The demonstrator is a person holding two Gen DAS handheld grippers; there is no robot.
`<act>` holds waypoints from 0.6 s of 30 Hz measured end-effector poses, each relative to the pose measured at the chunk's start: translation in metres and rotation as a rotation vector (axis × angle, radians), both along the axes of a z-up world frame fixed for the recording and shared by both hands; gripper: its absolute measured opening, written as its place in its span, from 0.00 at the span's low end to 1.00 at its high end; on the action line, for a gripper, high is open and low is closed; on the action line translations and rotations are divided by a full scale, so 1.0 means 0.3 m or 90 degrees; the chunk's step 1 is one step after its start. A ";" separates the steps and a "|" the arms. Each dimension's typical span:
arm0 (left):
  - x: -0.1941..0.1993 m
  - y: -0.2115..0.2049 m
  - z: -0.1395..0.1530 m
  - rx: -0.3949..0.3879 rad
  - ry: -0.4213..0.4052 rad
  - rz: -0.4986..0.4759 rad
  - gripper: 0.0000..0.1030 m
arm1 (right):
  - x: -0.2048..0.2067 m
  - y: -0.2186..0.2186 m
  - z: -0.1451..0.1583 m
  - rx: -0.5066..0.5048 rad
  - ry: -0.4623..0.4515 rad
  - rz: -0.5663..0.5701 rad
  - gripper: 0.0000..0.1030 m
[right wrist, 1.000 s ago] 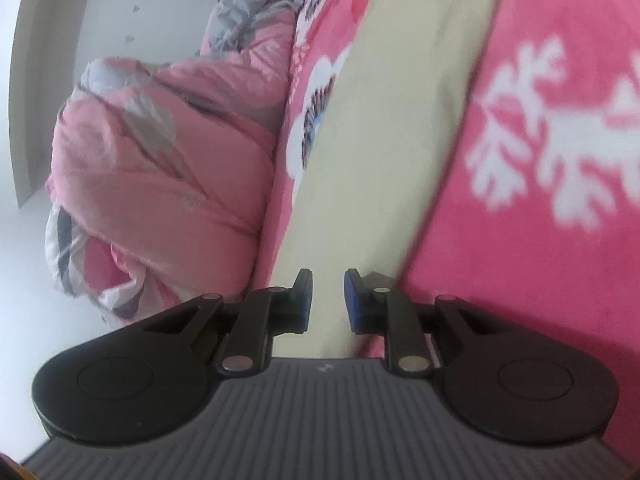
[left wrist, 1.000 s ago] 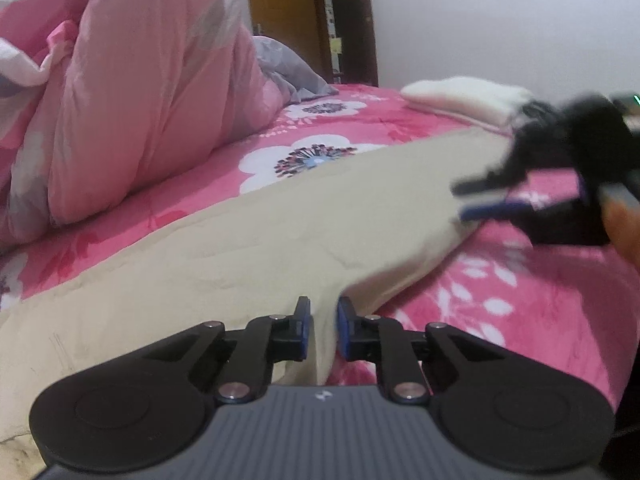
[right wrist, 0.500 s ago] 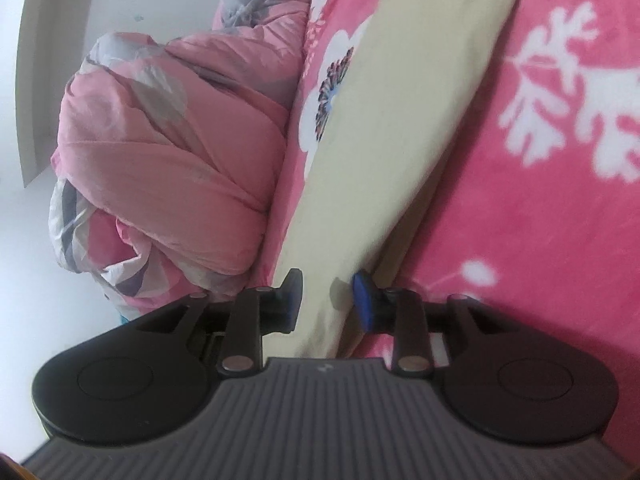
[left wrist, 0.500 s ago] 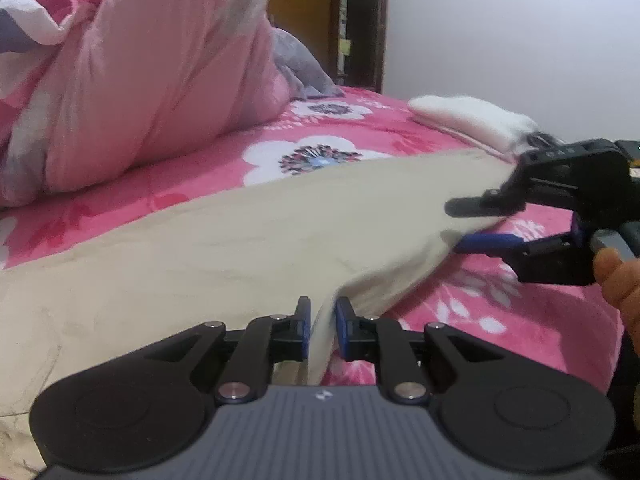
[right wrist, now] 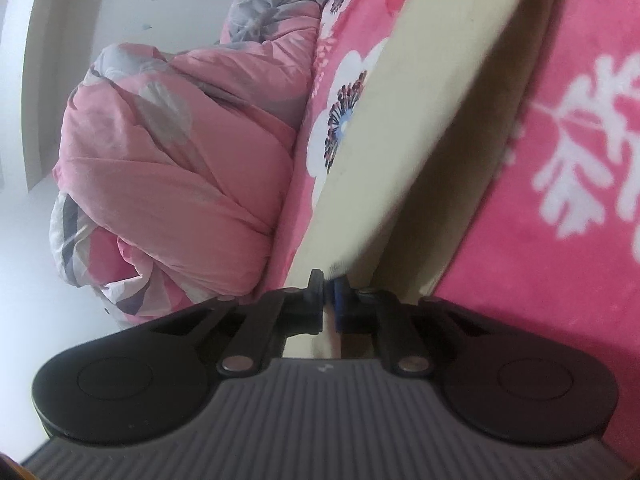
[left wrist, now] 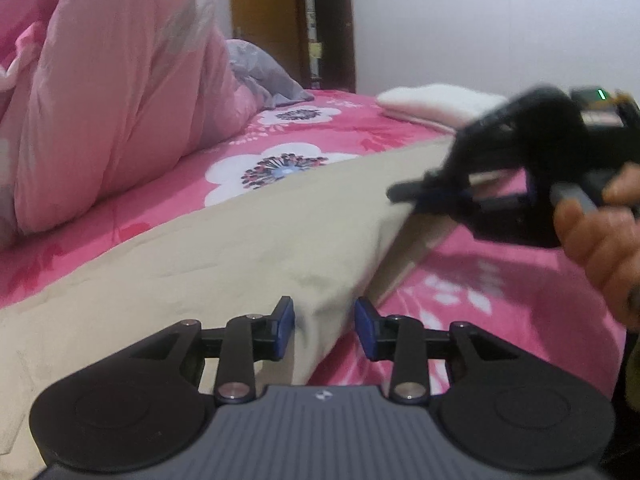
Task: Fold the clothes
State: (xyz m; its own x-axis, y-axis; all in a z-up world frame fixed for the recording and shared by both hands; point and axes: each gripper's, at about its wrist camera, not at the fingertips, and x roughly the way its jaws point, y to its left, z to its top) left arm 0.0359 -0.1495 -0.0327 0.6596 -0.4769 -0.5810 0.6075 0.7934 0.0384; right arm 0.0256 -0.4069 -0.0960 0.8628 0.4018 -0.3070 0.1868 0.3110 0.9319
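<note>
Right now I have the beige garment (left wrist: pixel 224 248) spread across the pink floral bedsheet (left wrist: pixel 460 296), its near edge raised into a ridge that runs between my 2 tools. On the left wrist view, the left gripper (left wrist: pixel 324 328) has its jaws opening: the 2 blue pads (left wrist: pixel 285 326) stand a narrow way apart, and the raised fold of beige cloth sits in the gap between them, with neither pad pressing it. Further along that same edge, to the right of that view, my right gripper (left wrist: pixel 404 194) shows blurred, its tips meeting at the cloth's lifted corner, with my right hand (left wrist: pixel 600 236) wrapped around its handle.

On the right wrist view, which is rolled onto its side, the right gripper (right wrist: pixel 329 300) is clamped tight on the beige garment (right wrist: pixel 400 128); a thin layer of fabric is pinched between the pads and comes out below them toward the body of the tool. From there the cloth stretches away as a long band over the bedsheet (right wrist: pixel 560 160).

Beyond the garment, a bunched pink duvet (left wrist: pixel 120 92) is heaped on the bed, and a white folded item (left wrist: pixel 436 104) lies near the far edge, apart from the beige cloth. A wooden door (left wrist: pixel 268 16) stands behind the bed.
</note>
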 end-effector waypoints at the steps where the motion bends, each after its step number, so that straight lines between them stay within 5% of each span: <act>1: 0.014 0.002 0.001 -0.012 0.009 0.008 0.35 | 0.000 -0.003 -0.002 0.001 -0.002 0.000 0.03; 6: 0.059 -0.027 -0.004 -0.033 0.029 0.017 0.35 | 0.002 -0.005 -0.007 0.009 -0.009 -0.003 0.03; 11: 0.048 -0.085 -0.040 0.014 -0.007 0.012 0.35 | 0.002 -0.006 -0.005 0.013 -0.018 -0.005 0.03; 18: 0.039 0.062 -0.035 0.046 -0.024 0.128 0.31 | -0.005 -0.022 -0.014 0.010 -0.027 -0.018 0.03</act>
